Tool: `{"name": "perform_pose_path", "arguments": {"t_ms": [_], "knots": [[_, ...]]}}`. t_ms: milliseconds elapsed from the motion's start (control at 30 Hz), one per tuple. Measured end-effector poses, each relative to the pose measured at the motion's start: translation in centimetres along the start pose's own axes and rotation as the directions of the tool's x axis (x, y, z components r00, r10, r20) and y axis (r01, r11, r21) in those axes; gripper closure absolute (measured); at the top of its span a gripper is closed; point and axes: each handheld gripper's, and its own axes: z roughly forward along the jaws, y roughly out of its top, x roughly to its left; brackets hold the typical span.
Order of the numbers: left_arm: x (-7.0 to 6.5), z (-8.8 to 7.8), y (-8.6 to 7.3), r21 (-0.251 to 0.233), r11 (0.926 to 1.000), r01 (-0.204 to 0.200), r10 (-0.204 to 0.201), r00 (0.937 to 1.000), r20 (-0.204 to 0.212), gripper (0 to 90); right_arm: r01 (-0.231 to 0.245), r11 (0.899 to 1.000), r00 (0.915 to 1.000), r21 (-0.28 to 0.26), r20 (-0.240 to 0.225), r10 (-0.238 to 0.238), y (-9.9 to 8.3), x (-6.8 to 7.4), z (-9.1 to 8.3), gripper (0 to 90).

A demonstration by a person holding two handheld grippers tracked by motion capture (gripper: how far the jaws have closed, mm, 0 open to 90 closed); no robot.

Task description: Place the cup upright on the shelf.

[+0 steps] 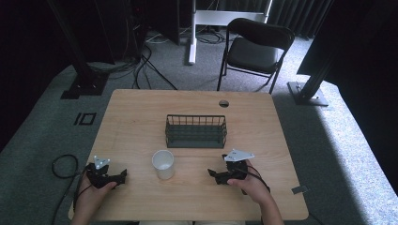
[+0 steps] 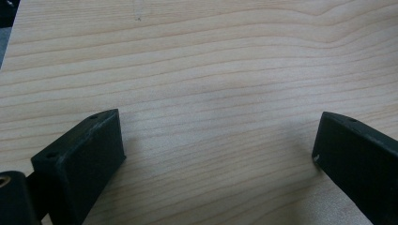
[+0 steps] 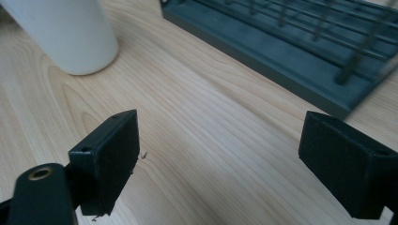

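Observation:
A white paper cup [image 1: 163,164] stands upright on the wooden table [image 1: 141,117], just in front of a dark wire basket [image 1: 196,131]. My left gripper [image 1: 123,176] rests on the table at the front left, held in a hand, its jaws wide apart over bare wood [image 2: 216,117]. My right gripper [image 1: 212,174] sits at the front right, also open. In the right gripper view the cup [image 3: 65,35] is at the upper left and the basket [image 3: 291,51] runs across the upper right. Nothing lies between either pair of jaws.
A black folding chair [image 1: 256,49] stands beyond the table's far edge. Cables [image 1: 141,65] run over the grey carpet, and a black cable loop [image 1: 63,165] lies left of the table. A round grommet hole [image 1: 224,103] sits near the far edge.

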Motion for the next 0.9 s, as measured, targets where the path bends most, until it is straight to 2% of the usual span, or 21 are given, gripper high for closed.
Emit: {"name": "perform_pose_path", "arguments": {"t_ms": [433, 767, 900], "knots": [[0.0, 0.0, 0.0, 0.000, 1.0000, 0.000, 0.000, 1.0000, 0.000, 2.8, 0.036, 0.999, 0.9971, 0.002, -0.066, -0.036, 1.1, 2.1, 2.3, 12.5], [0.0, 0.0, 0.0, 0.000, 1.0000, 0.000, 0.000, 1.0000, 0.000, 2.8, 0.079, 0.997, 0.9886, -0.011, -0.128, -0.080, 2.2, 3.9, 3.8, 12.6], [0.0, 0.0, 0.0, 0.000, 1.0000, 0.000, 0.000, 1.0000, 0.000, 2.8, 0.098, 0.995, 0.9856, -0.024, -0.136, -0.100, 2.5, 4.6, 4.5, 13.1]]}}
